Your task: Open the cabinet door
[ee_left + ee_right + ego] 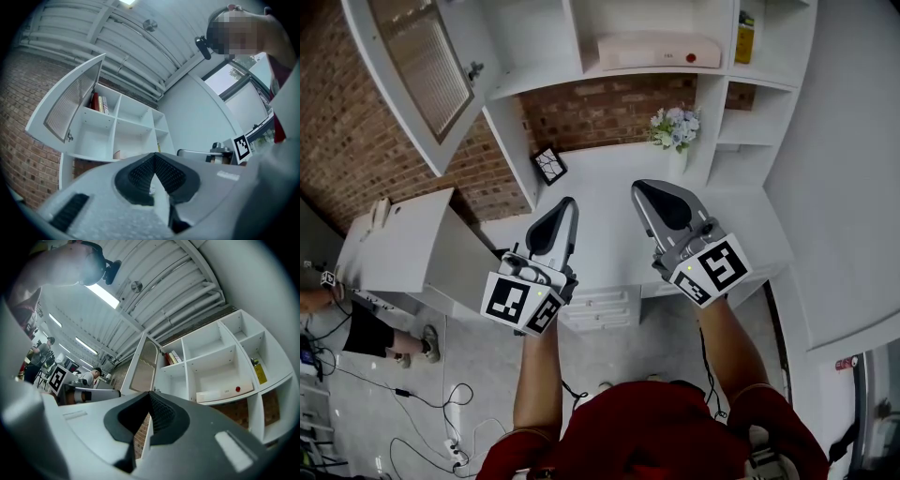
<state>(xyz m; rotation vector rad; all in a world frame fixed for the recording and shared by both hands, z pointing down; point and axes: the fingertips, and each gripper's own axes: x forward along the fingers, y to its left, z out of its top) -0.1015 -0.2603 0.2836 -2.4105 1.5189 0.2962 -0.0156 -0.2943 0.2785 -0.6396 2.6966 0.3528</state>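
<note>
The white cabinet door with its mesh panel stands swung wide open at the upper left, its small handle on the free edge. It also shows in the left gripper view as the door and in the right gripper view as the door. My left gripper hovers over the white counter, well below the door, jaws shut on nothing. My right gripper hangs beside it, likewise shut and empty. Both grippers' jaws meet at the tips in their own views, left gripper and right gripper.
The open shelves hold a white box with a red dot, a yellow bottle and books. A flower vase and a small frame stand on the counter. Drawers sit below. A person and cables are at the lower left.
</note>
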